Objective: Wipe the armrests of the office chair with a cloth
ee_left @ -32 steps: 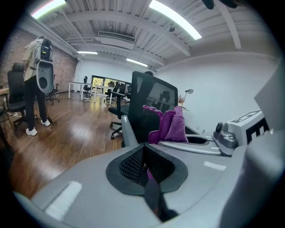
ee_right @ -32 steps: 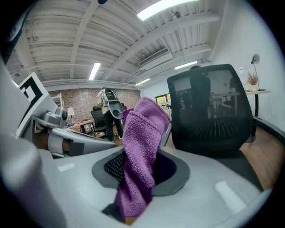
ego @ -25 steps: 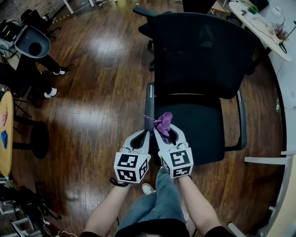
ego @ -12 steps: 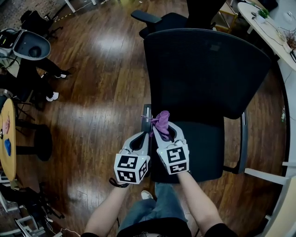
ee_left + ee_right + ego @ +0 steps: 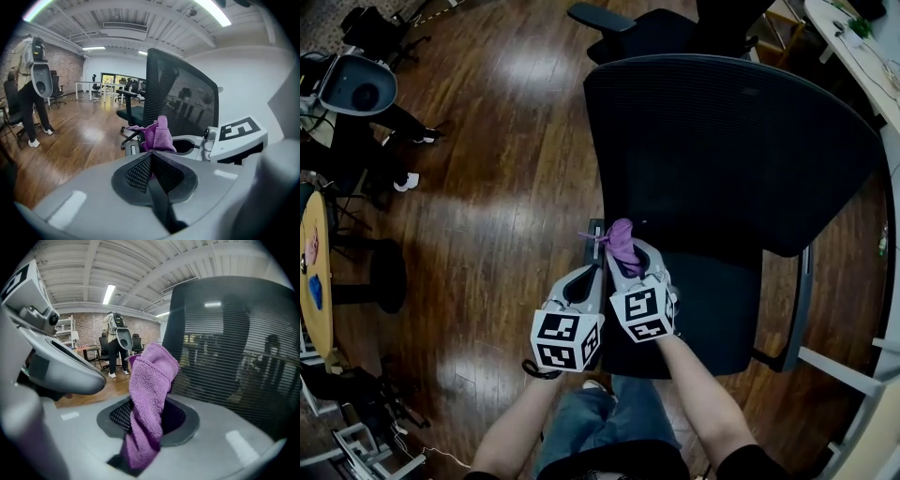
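Note:
A black office chair stands before me, its mesh back (image 5: 722,141) looming over the seat (image 5: 712,305). Its left armrest (image 5: 596,232) shows just ahead of both grippers; the right armrest (image 5: 803,291) is far off at the right. My right gripper (image 5: 624,262) is shut on a bunched purple cloth (image 5: 622,240), held upright beside the left armrest; whether it touches the armrest I cannot tell. In the right gripper view the cloth (image 5: 151,390) stands out of the shut jaws of the right gripper (image 5: 143,425). My left gripper (image 5: 593,275) is close beside the right one, and its pads (image 5: 152,171) meet with nothing between them.
A second black chair (image 5: 628,26) stands behind the mesh back. A person (image 5: 356,103) stands at the far left, near a round table (image 5: 309,272) and a dark stool (image 5: 382,277). A white desk (image 5: 862,52) curves along the right. Wooden floor (image 5: 506,187) lies to the left.
The head view has shifted, so the chair back looks larger and nearer. Both grippers and the cloth have moved slightly up and left, toward the left armrest.

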`<act>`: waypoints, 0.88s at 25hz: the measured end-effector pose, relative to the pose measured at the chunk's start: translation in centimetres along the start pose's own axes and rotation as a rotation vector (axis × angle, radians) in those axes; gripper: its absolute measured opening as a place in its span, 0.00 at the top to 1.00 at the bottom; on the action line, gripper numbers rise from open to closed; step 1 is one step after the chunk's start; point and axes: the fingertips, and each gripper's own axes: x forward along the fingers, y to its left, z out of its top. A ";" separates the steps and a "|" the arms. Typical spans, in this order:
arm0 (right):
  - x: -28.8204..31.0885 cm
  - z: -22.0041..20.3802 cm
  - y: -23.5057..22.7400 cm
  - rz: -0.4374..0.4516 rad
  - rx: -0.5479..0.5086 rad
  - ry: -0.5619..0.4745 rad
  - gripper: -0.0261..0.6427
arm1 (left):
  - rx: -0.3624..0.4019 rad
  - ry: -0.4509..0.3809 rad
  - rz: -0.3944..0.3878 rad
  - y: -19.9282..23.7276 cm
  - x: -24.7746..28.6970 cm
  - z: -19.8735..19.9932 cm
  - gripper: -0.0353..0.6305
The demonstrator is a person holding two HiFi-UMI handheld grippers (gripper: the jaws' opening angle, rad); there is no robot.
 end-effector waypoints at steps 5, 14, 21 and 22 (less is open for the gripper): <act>1.4 -0.9 -0.1 0.011 0.010 0.005 0.79 | -0.004 0.019 0.018 1.1 0.6 -0.5 0.94; 1.2 -1.6 2.1 0.046 0.022 0.001 0.79 | -0.015 0.027 0.014 1.6 -0.2 -1.8 0.94; -1.3 -2.3 4.5 0.044 0.040 -0.014 0.79 | -0.001 0.035 -0.015 1.1 -2.2 -3.6 0.94; -1.7 -2.4 4.8 0.041 0.042 -0.017 0.79 | 0.003 0.034 -0.019 1.0 -2.4 -3.8 0.94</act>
